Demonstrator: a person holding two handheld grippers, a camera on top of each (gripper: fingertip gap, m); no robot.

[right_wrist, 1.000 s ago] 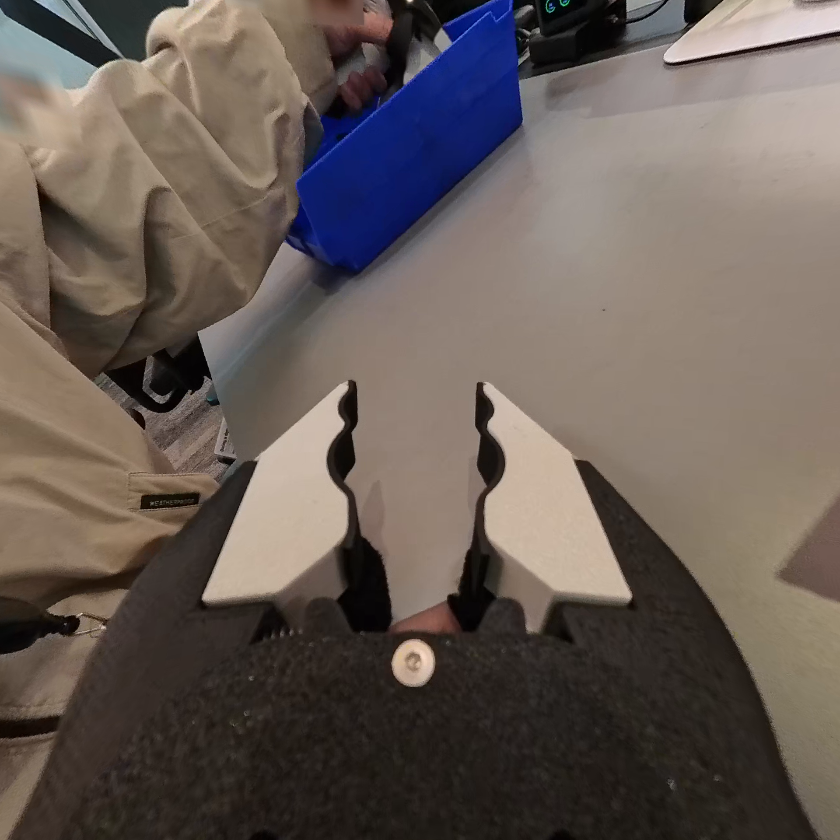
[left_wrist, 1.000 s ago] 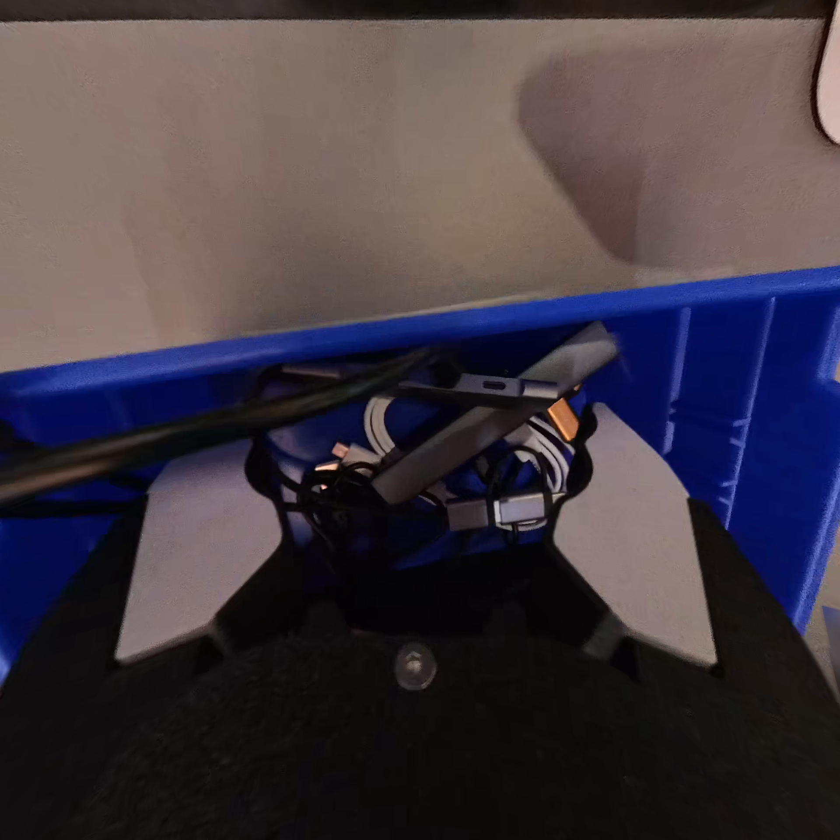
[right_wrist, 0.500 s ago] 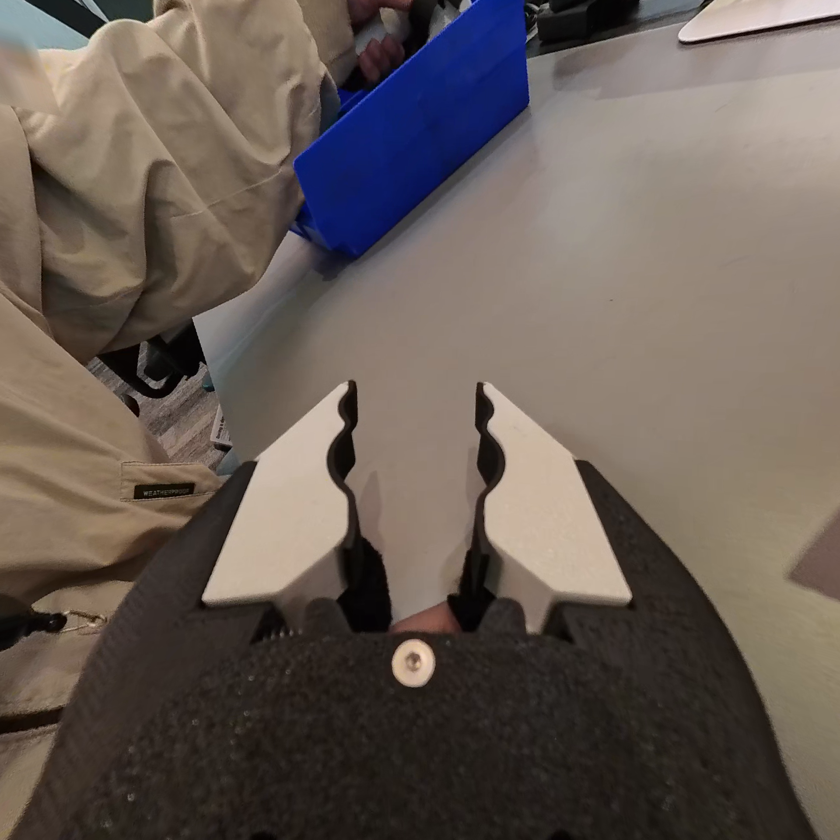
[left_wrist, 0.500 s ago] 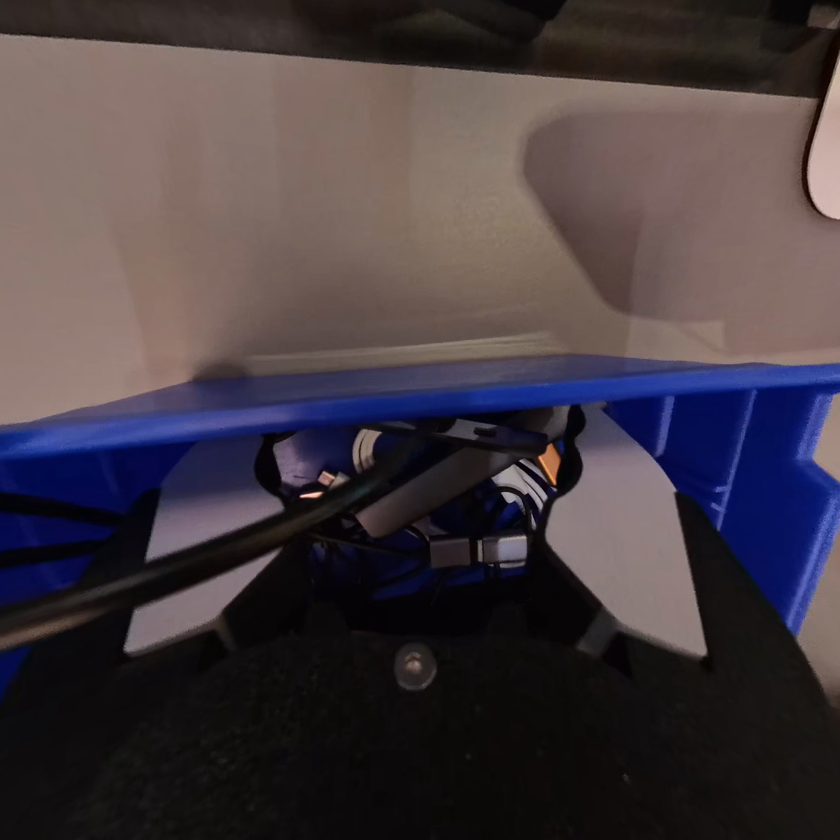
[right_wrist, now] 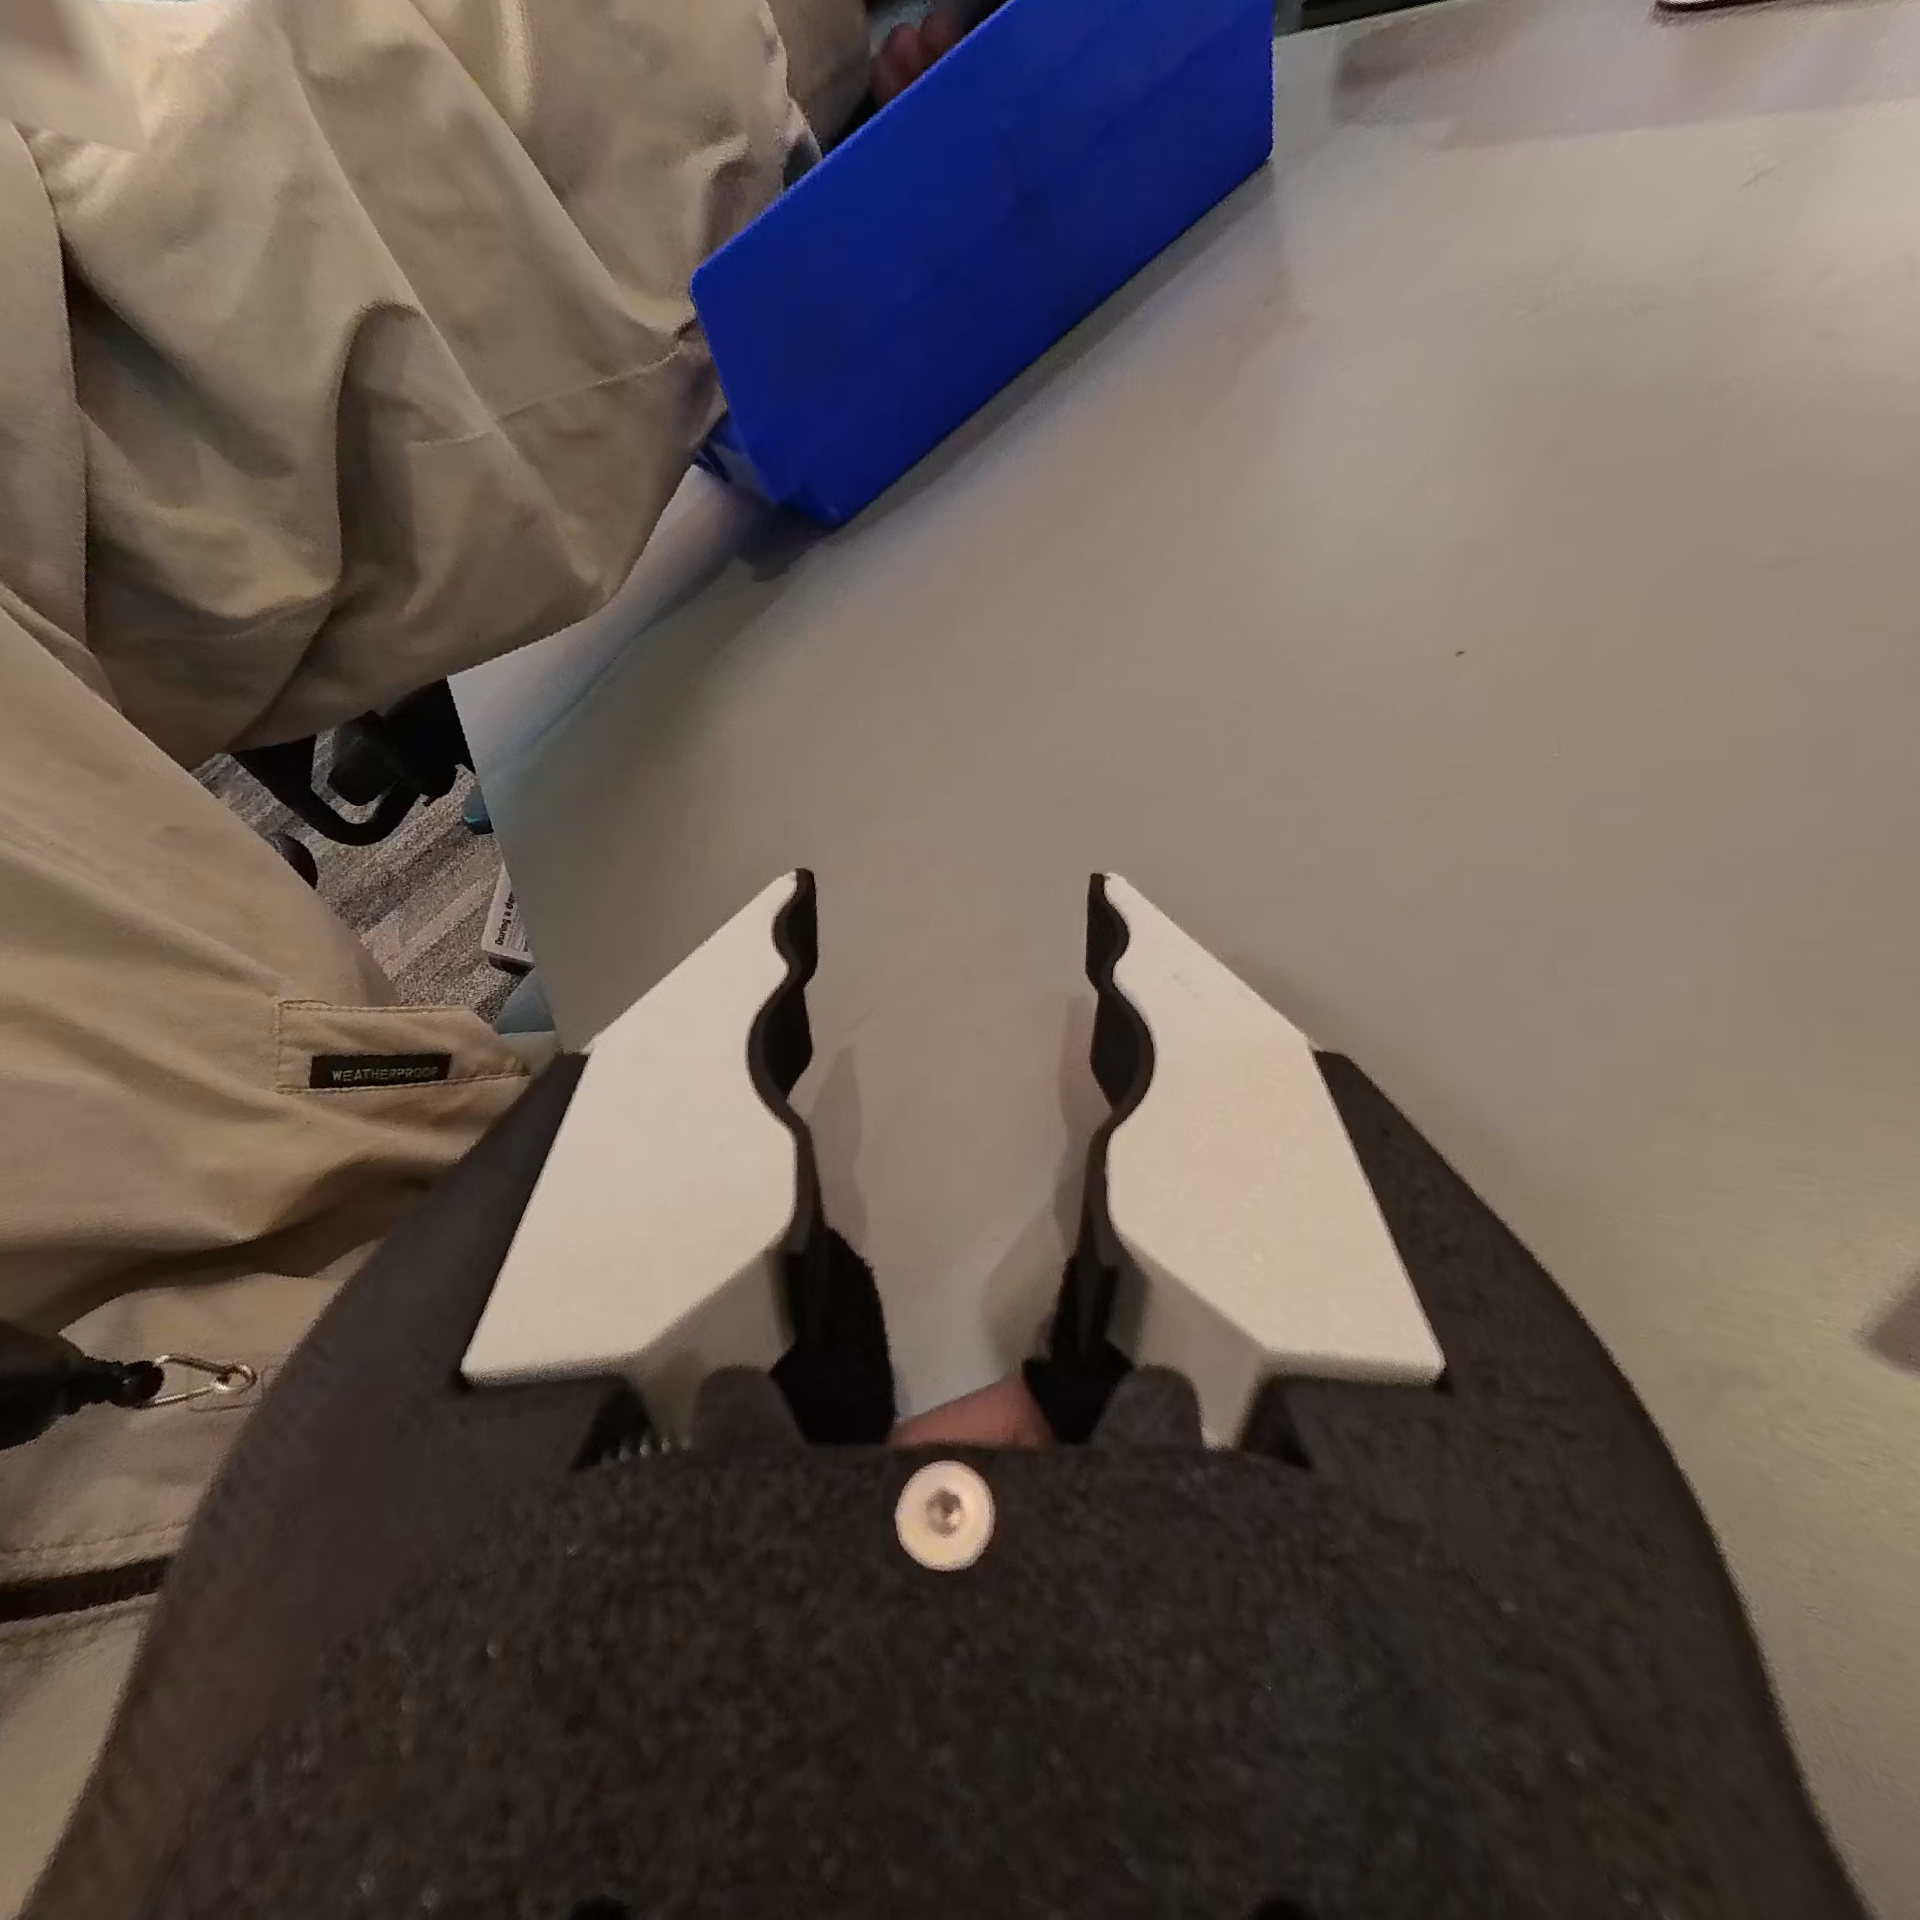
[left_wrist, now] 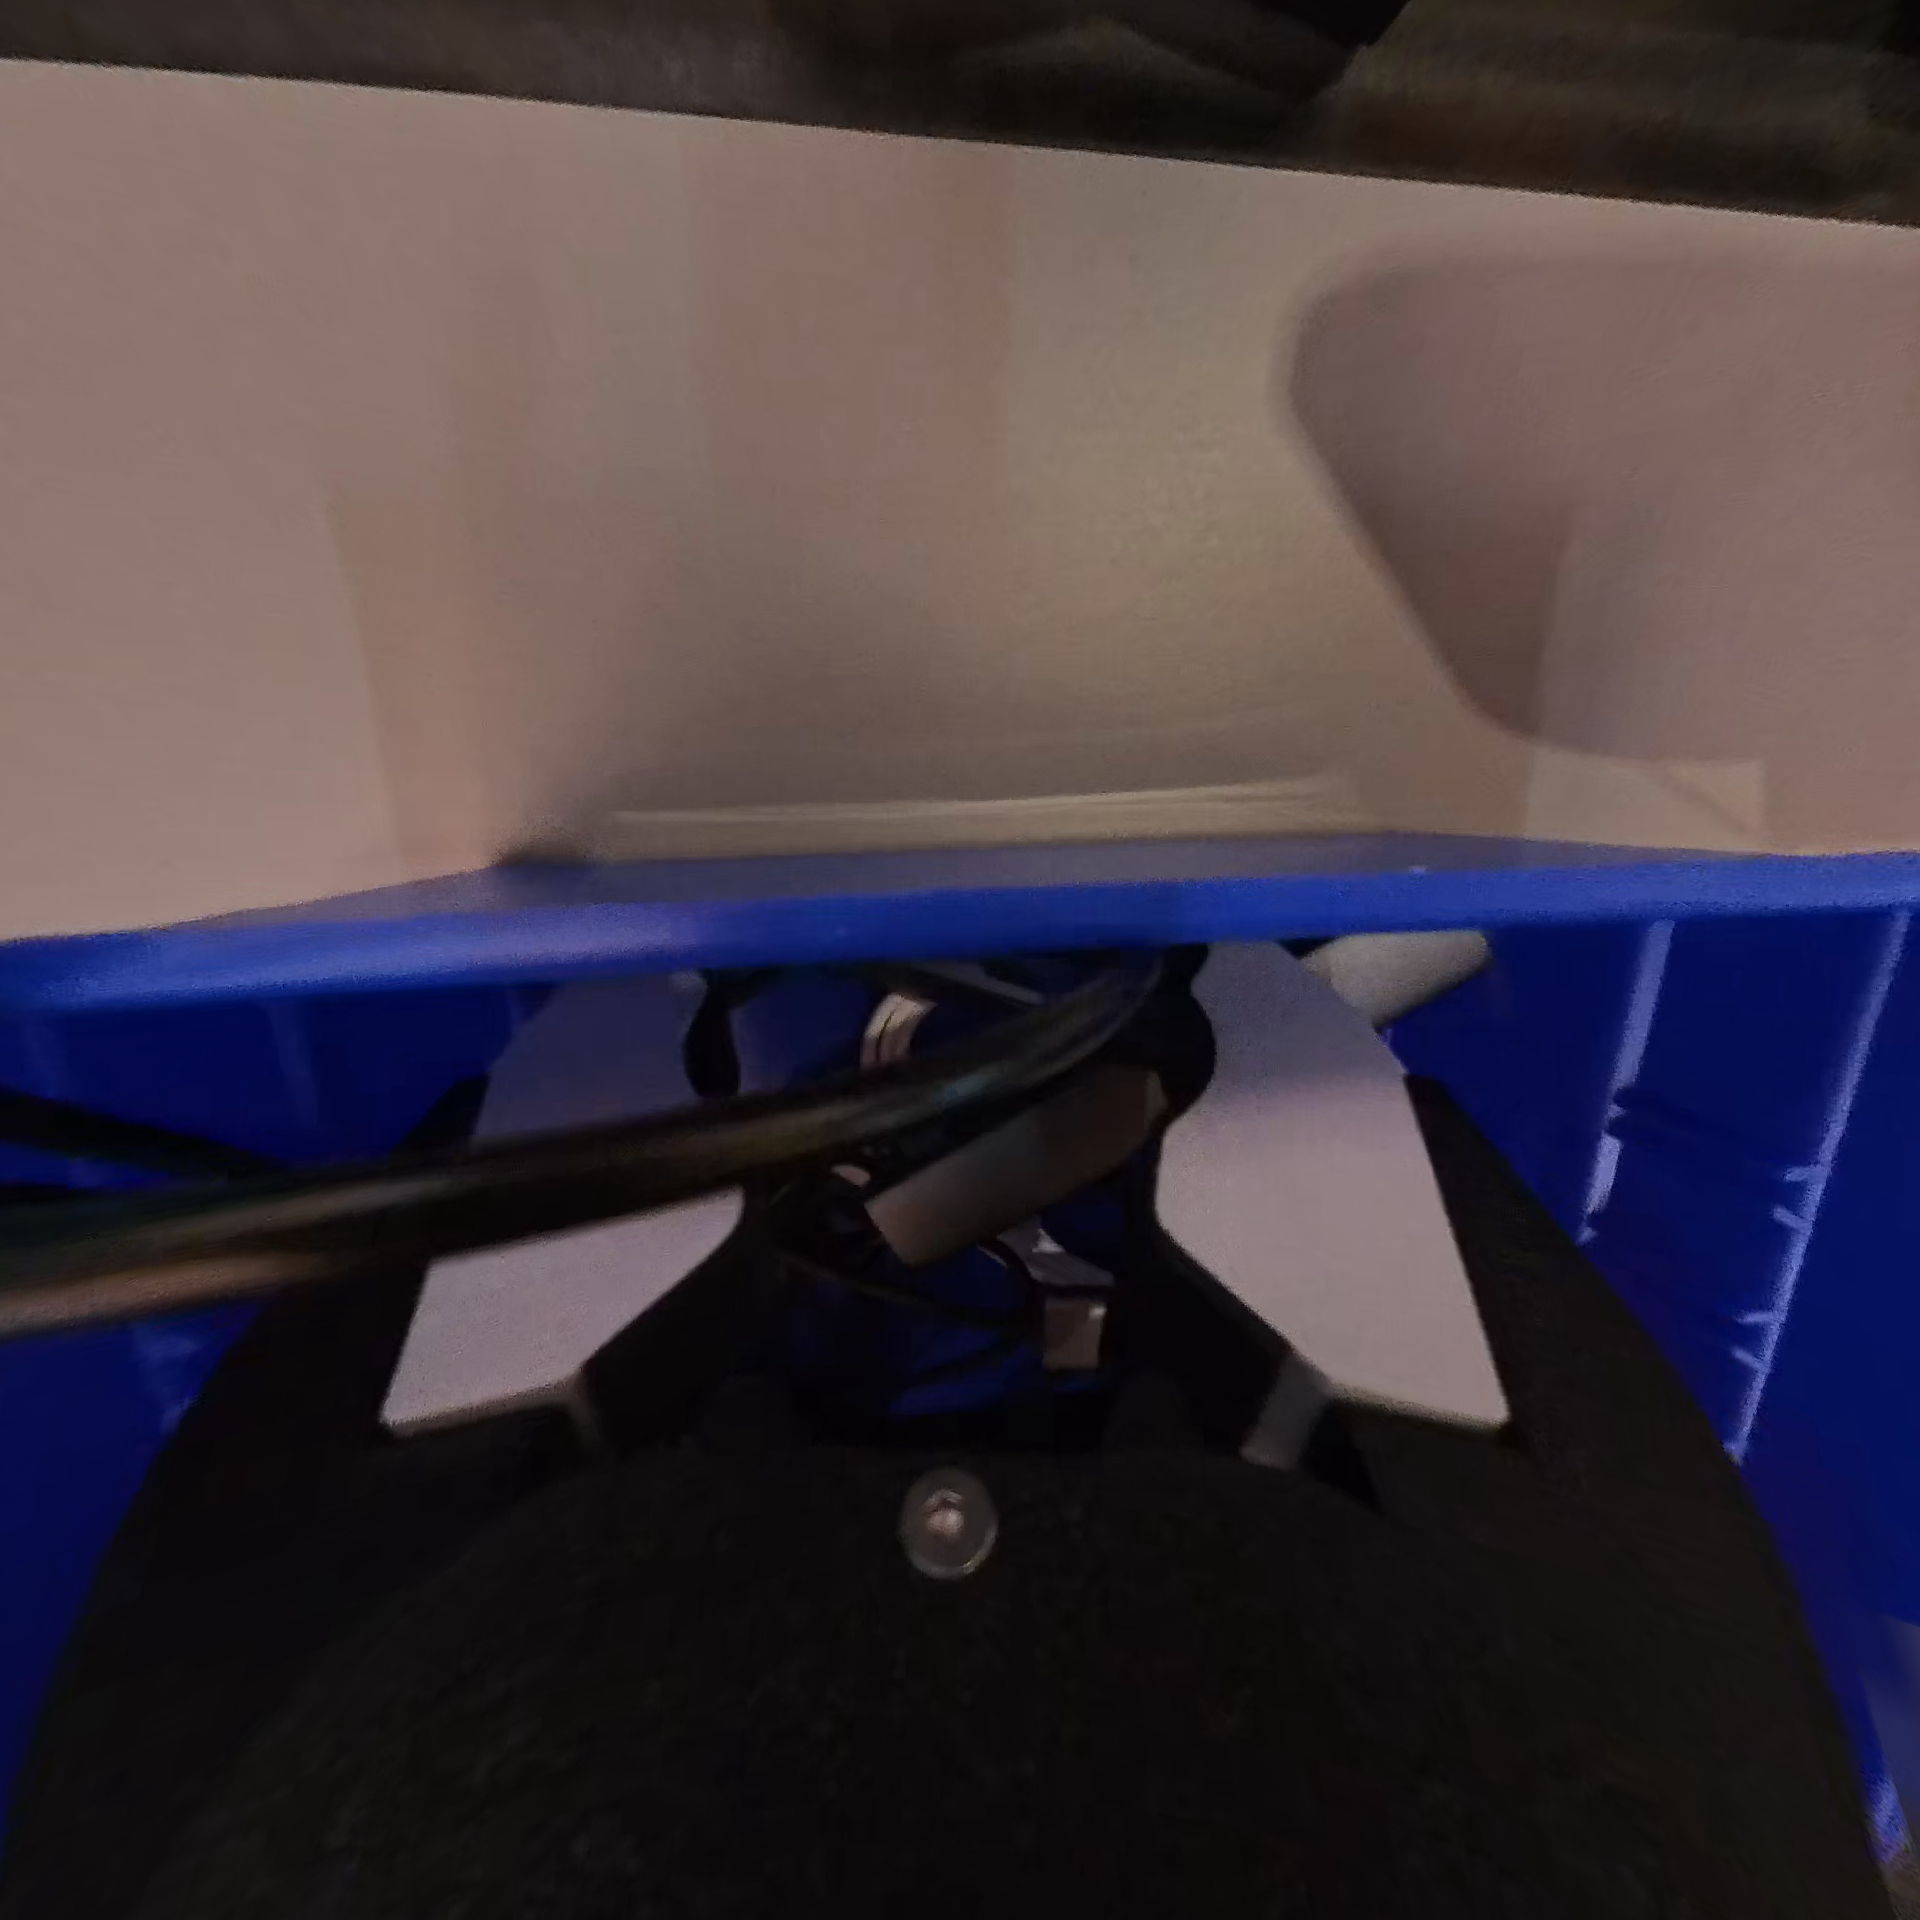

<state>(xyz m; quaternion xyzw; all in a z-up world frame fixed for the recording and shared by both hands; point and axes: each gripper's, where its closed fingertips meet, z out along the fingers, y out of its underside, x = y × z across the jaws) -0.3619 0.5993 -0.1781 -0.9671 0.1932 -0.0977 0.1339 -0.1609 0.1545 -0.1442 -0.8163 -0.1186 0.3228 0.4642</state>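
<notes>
My left gripper (left_wrist: 945, 1023) is deep inside a blue plastic bin (left_wrist: 1039, 904), among tangled cables. Its jaws are apart, on either side of a slanted grey adapter bar (left_wrist: 987, 1174); the blur hides whether the pads touch it. A thick black cable (left_wrist: 520, 1195) crosses in front of the left finger. A small metal connector (left_wrist: 1070, 1340) lies lower down. My right gripper (right_wrist: 951, 883) is open and empty, just above the grey table (right_wrist: 1455, 727). The bin (right_wrist: 987, 260) stands farther off to its left front.
A person's beige jacket sleeve (right_wrist: 312, 364) reaches over the bin and hides its opening in the right wrist view. Beyond the table's left edge are a black chair base (right_wrist: 364, 769) and carpet. Grey table (left_wrist: 727, 520) extends past the bin's far wall. Tip to tip, the grippers are about 50 centimetres apart.
My left gripper has sunk lower into the bin, so the far wall's rim now covers the fingertips, and its jaws have narrowed around the grey adapter. The right gripper has drifted slightly, still open.
</notes>
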